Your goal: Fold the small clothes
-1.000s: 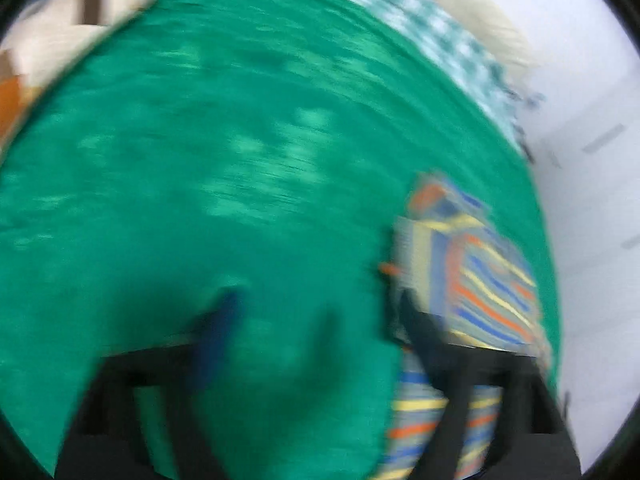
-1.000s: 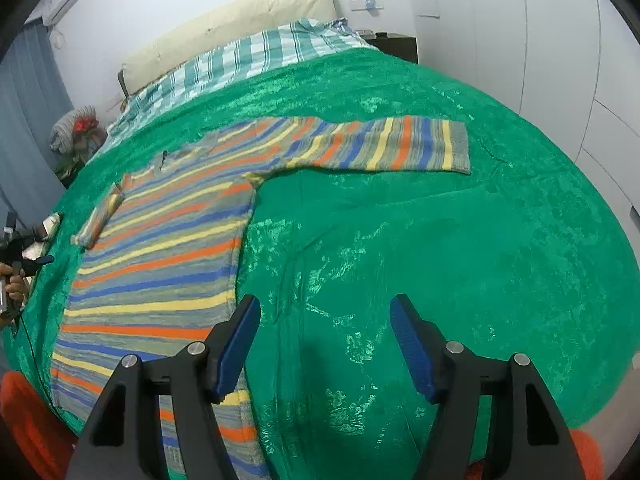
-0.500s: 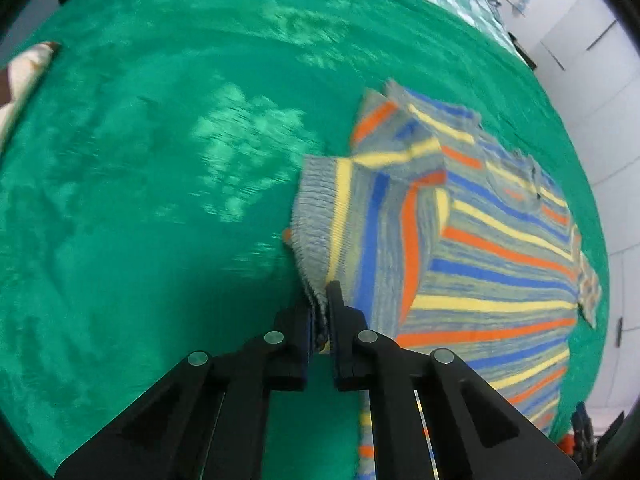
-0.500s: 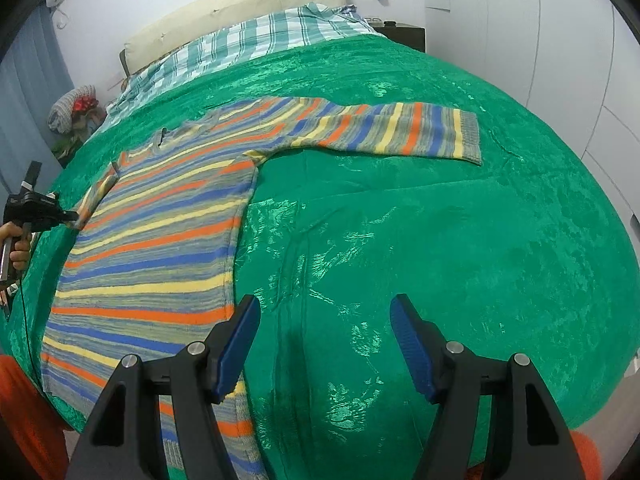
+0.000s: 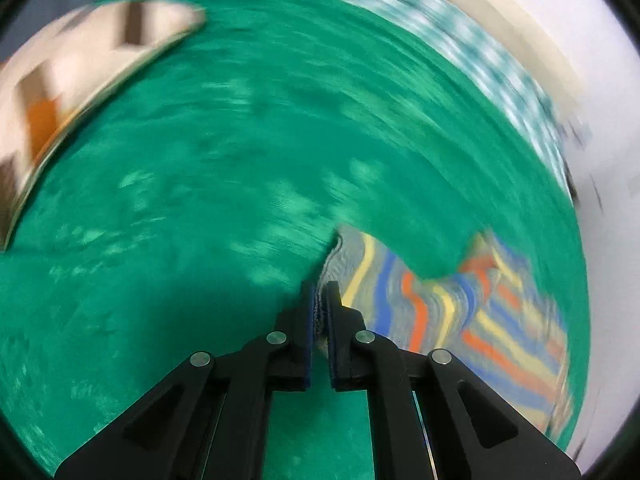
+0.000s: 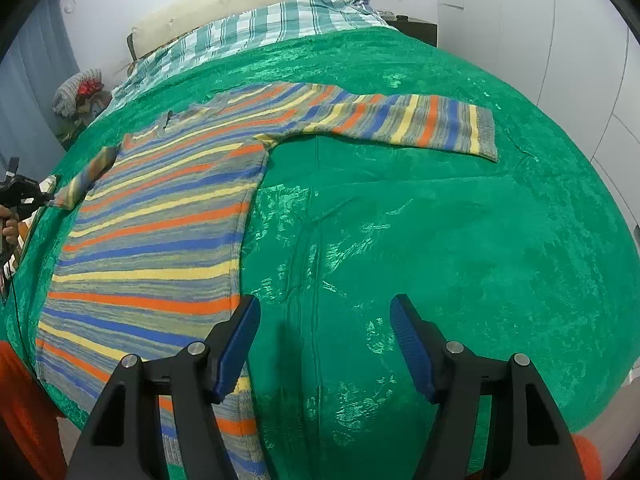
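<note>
- The left gripper (image 5: 320,300) is closed on the grey ribbed cuff (image 5: 320,312) of the striped sweater (image 6: 160,220); a thin fold of knit sits between the blue pads, with no gap at either side.
- I judge this grip as the start of folding the sleeve in over the body, because the cuff is the free end and the whole sleeve follows it.
- From this claw the held sleeve (image 5: 420,300) runs away to the right and slightly forward, in soft waves. The picture is blurred, so the stitches cannot be read.
- The right gripper (image 6: 324,340) is held wide open with nothing between its blue ribbed pads; it hangs over the bare green bedspread (image 6: 440,240).
- Probably it waits there because its own sleeve is not needed yet.
- The sweater body lies flat just to the left of this claw, and its side edge passes under the left finger. The other sleeve (image 6: 400,124) stretches straight, far ahead and to the right.
- The knit looks thick and soft, with yellow, orange and blue stripes on grey, so it should bend easily without slipping.
- The bedspread is shiny and a little wrinkled, like velvet.
</note>
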{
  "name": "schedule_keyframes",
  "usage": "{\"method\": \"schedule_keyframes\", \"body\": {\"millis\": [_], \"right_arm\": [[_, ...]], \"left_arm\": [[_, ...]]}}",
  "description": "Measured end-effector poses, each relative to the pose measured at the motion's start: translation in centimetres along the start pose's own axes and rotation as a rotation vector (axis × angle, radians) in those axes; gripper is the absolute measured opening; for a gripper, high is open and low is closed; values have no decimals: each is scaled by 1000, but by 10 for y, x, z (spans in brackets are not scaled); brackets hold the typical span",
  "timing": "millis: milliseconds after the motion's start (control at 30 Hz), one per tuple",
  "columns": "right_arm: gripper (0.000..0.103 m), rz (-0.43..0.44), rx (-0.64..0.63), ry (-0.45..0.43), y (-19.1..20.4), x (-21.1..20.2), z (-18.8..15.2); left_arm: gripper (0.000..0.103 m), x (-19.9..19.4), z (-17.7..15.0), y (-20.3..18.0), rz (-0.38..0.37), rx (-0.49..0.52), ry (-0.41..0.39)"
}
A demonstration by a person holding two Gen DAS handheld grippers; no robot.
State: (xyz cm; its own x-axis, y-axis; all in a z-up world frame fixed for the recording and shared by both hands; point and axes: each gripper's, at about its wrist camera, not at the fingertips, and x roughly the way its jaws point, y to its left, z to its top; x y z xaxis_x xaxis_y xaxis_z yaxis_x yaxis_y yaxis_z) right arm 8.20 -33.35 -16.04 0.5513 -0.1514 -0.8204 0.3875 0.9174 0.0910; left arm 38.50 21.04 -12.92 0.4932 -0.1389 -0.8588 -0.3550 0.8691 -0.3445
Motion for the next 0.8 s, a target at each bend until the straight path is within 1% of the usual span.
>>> {"method": "schedule_keyframes", "body": {"millis": [67,133,167,233,267,300,333,400,467,500,567,633,667,700,733,767,800], "right_arm": [[67,-4,-5,-2,1,0,0],[67,-6,-8,-4,2,-1,0],[67,-7,-9,-4,2,-1,0],[67,-9,-10,0,2,0,0],[67,-10,-11,4,3,1,0],[67,-11,-14,5,3,2,0],[67,-13,-15,6,4,2,0],[67,-17,-23,8,4,3,1],[67,-22,-31,16,6,5,1],[67,-25,-35,19,6,6,0],[67,-34,-46,28,8,7,0],[67,-42,-53,32,10,9,-1],[67,-48,-57,34,12,9,-1],[67,-53,-62,37,13,10,0],[67,-57,-65,39,14,11,0],[67,-60,-70,43,15,12,0],[67,-64,-76,45,16,13,0]], "left_arm": [[4,5,1,17,8,-70,-3],[4,15,0,22,4,-70,21],[6,19,-2,25,-19,-66,31],[22,22,-1,33,-64,-91,45],[49,24,0,41,-97,-126,48],[72,25,2,49,-130,-167,41],[77,24,4,52,-152,-195,28],[78,29,7,52,-185,-210,30],[77,39,19,44,-169,-162,59],[72,41,23,39,-156,-132,68],[65,49,35,18,-95,-5,84],[65,61,38,-3,-68,108,126],[62,69,37,-17,-32,182,154],[45,73,35,-26,5,243,158],[24,78,31,-37,58,320,158],[3,80,28,-46,105,372,162],[3,74,28,-49,131,371,122]]}}
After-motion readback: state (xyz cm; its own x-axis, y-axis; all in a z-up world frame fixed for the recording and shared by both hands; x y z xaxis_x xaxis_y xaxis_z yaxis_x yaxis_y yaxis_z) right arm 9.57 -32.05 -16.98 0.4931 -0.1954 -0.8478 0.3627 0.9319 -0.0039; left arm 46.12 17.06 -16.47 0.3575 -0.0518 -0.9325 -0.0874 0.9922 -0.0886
